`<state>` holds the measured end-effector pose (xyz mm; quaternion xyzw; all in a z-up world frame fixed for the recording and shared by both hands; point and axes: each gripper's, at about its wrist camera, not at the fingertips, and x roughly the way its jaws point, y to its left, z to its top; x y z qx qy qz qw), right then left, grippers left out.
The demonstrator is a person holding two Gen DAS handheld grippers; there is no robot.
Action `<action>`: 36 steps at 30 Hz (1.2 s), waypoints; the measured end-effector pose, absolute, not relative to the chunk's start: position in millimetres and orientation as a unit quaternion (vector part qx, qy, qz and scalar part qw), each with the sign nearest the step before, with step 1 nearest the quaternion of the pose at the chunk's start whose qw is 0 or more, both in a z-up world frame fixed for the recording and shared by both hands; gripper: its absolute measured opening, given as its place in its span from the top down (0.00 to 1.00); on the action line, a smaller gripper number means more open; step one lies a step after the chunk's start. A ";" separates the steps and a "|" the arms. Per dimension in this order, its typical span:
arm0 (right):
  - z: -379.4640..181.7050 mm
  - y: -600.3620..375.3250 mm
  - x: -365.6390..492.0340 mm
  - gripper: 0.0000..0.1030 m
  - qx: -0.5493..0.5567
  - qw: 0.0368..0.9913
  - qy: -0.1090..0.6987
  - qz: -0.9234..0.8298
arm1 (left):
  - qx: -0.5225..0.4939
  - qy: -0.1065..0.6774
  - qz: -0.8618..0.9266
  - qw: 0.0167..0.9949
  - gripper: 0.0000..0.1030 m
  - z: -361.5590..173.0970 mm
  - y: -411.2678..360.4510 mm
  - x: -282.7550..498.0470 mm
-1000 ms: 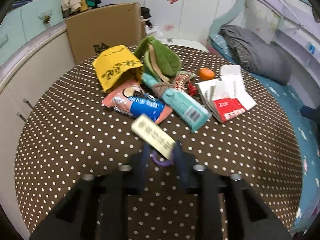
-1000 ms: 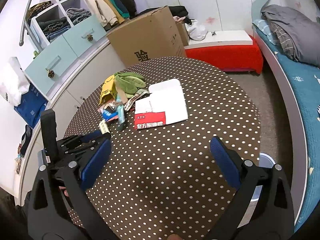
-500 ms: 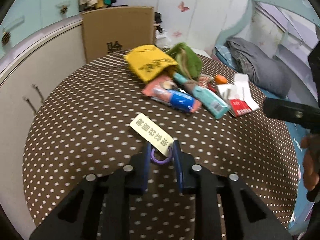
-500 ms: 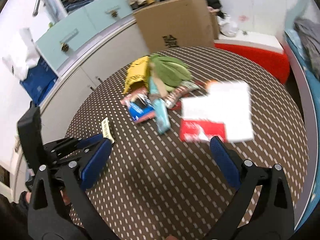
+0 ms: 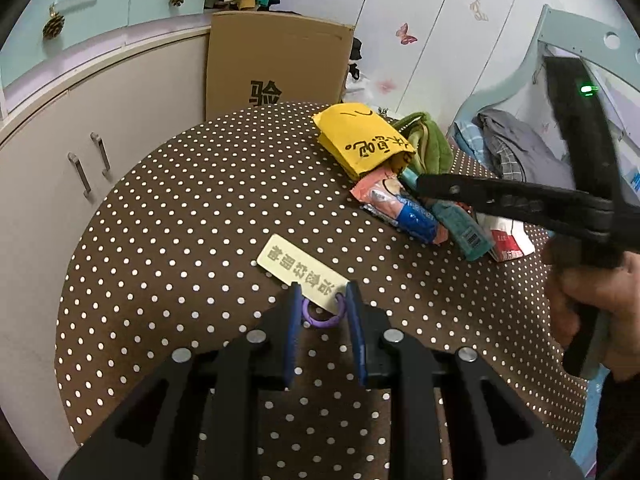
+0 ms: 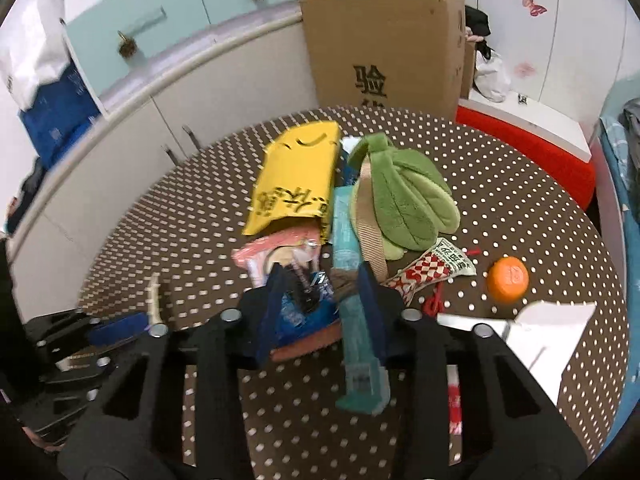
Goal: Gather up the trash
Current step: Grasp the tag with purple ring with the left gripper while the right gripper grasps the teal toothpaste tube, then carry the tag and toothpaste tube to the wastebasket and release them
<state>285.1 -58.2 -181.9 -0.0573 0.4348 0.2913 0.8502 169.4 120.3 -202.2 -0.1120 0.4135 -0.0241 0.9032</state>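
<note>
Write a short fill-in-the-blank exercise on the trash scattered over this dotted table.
1. The left tool grips a purple ring attached to a pale ____.
2. The yellow bag lies left of a ____ plush toy.
3. The fruit near the white carton is coloured ____.

Missing: tag; green; orange

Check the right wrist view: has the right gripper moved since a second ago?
Yes. The right gripper has moved in from bare tablecloth to the trash pile before the cardboard box, jaws closing around the blue snack wrapper.
</note>
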 end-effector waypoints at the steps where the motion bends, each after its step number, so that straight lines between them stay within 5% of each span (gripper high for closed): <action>1: -182.8 -56.5 286.7 0.67 -0.065 0.853 0.432 0.286 | -0.115 0.414 -0.026 0.903 0.79 -202.5 121.4 170.1; 8: -195.7 -54.8 285.1 0.78 -0.103 0.854 0.437 0.264 | -0.120 0.417 -0.031 0.900 0.79 -203.0 120.4 169.1; 25: -180.5 -126.3 185.5 0.78 -0.025 0.844 0.437 0.311 | -0.107 0.413 -0.051 0.903 0.79 -195.7 102.1 152.9; 36: -127.9 -199.7 165.0 0.78 0.026 0.884 0.368 0.287 | -0.084 0.374 -0.096 0.919 0.79 -142.4 63.2 145.9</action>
